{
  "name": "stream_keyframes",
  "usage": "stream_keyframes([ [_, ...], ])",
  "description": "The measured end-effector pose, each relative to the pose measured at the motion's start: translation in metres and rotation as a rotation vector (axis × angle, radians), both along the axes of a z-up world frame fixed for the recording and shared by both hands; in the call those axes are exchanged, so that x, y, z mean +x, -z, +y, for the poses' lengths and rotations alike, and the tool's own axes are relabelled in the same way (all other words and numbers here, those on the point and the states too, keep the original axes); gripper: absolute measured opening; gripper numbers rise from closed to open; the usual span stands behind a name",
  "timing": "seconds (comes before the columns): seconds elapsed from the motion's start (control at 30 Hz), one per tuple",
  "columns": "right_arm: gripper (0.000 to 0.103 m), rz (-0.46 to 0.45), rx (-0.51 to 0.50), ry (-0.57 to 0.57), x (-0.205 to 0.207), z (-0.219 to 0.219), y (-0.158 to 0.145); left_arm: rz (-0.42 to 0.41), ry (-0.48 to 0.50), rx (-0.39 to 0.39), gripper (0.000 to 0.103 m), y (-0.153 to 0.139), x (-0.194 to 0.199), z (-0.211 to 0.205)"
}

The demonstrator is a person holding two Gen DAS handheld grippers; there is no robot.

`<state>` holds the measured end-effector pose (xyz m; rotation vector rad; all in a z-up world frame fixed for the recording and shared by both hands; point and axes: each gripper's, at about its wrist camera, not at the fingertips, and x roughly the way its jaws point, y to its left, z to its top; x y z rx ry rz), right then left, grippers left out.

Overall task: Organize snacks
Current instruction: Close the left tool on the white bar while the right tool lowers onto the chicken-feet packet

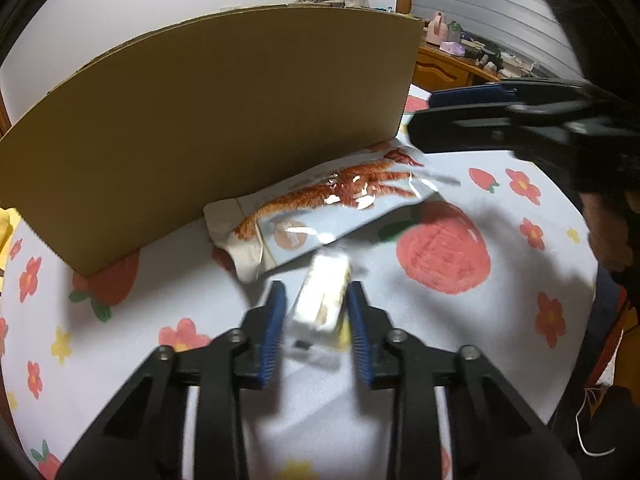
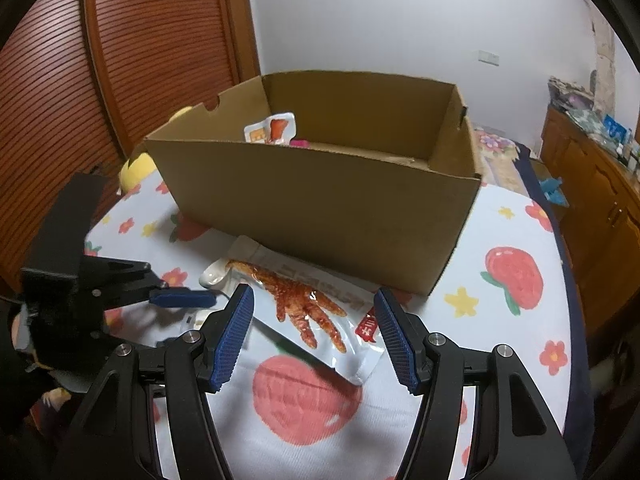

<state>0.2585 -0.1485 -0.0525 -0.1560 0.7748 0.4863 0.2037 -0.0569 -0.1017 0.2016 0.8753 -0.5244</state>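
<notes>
Snacks are going into the box (image 2: 320,208) one by one, and two are left outside it on the tablecloth (image 1: 460,300). A small pale bar (image 1: 322,296) lies between the blue pads of the left gripper (image 1: 316,308); the pads stand close on either side of it, but blur hides whether they press it, so I cannot tell if this claw is clenched or merely framing it. A long pouch (image 2: 316,312) printed with a red chicken foot lies flat against the near wall of the box, and the right gripper (image 2: 314,328) hovers over it with its jaws spread wide, gripping nothing. Inside the box at least one packet (image 2: 272,130) leans in the far left corner. By my reading, the step in hand is the pick of the bar. Next it must be pinched firmly, lifted above the tall wall and released inside; the slick pouch may need an edge grip.
</notes>
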Motion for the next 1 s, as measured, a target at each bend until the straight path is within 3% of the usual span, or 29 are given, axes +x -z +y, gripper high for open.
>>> stream_keyframes([
  [0.3, 0.065, 0.07, 0.002, -0.051, 0.021, 0.013, 0.017, 0.006, -0.065, -0.106, 0.02, -0.013, -0.02, 0.043],
  [0.67, 0.066, 0.145, -0.038, -0.096, 0.046, 0.033, 0.042, -0.043, -0.162, -0.138, 0.02, -0.027, -0.029, 0.085],
  [1.0, 0.067, 0.183, -0.058, -0.141, 0.021, 0.036, 0.047, -0.05, -0.199, -0.138, 0.02, -0.027, -0.029, 0.089],
])
